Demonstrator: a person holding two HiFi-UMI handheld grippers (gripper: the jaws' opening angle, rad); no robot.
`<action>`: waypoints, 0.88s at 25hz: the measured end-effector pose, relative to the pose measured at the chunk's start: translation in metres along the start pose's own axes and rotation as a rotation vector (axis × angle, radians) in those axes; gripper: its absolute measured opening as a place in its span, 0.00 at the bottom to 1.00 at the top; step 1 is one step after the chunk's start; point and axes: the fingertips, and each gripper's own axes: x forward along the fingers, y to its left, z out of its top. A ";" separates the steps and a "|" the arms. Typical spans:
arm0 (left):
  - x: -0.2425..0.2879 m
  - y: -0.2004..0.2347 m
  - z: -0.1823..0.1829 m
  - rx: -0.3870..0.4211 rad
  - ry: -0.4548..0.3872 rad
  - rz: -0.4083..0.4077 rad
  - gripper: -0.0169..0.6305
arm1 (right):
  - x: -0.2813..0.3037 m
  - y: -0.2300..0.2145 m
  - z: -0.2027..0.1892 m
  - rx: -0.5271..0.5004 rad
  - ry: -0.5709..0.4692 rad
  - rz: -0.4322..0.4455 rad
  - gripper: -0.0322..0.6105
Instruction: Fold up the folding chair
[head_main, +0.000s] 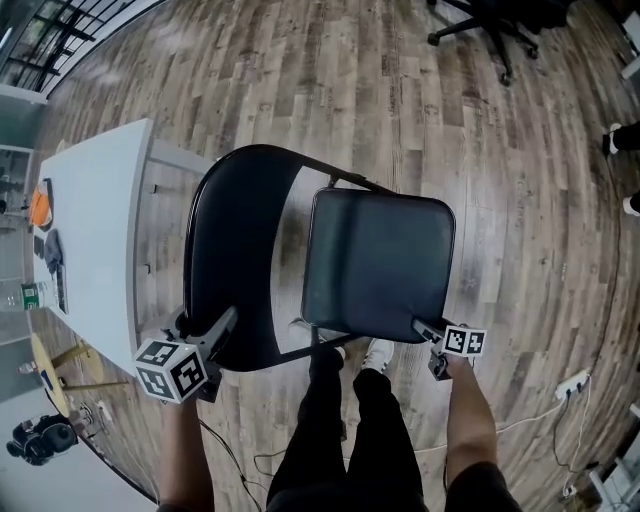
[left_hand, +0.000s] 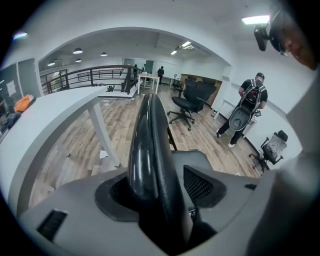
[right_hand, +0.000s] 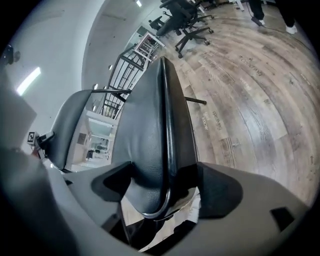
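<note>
Starting the fold, with chair (head_main: 240, 200) open on floor (head_main: 400, 100) beside table (head_main: 100, 220). Clamps backrest (left_hand: 150, 140) top in left gripper (left_hand: 157, 192); straddles seat (right_hand: 150, 115) front edge with right gripper (right_hand: 162, 185), jaws apart, not pressing. Next, probably: close on seat, swing it up against backrest.

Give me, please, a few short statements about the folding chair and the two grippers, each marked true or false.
1. The left gripper is shut on the rim of the backrest. True.
2. The seat is folded flat against the backrest. False: it lies down, apart from the backrest.
3. The seat's front corner stands between the jaws of the right gripper. True.
4. In the head view the white table is to the right of the seat. False: it is to the left of the backrest.
</note>
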 end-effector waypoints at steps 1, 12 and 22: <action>-0.001 0.001 -0.002 -0.007 -0.002 0.000 0.45 | 0.002 0.000 0.000 0.001 -0.004 0.007 0.65; 0.003 -0.004 -0.005 -0.054 -0.038 -0.033 0.27 | -0.001 -0.003 0.002 0.058 -0.041 0.080 0.65; -0.035 -0.002 0.021 -0.083 -0.071 -0.063 0.21 | -0.020 0.064 0.005 0.029 -0.091 0.112 0.58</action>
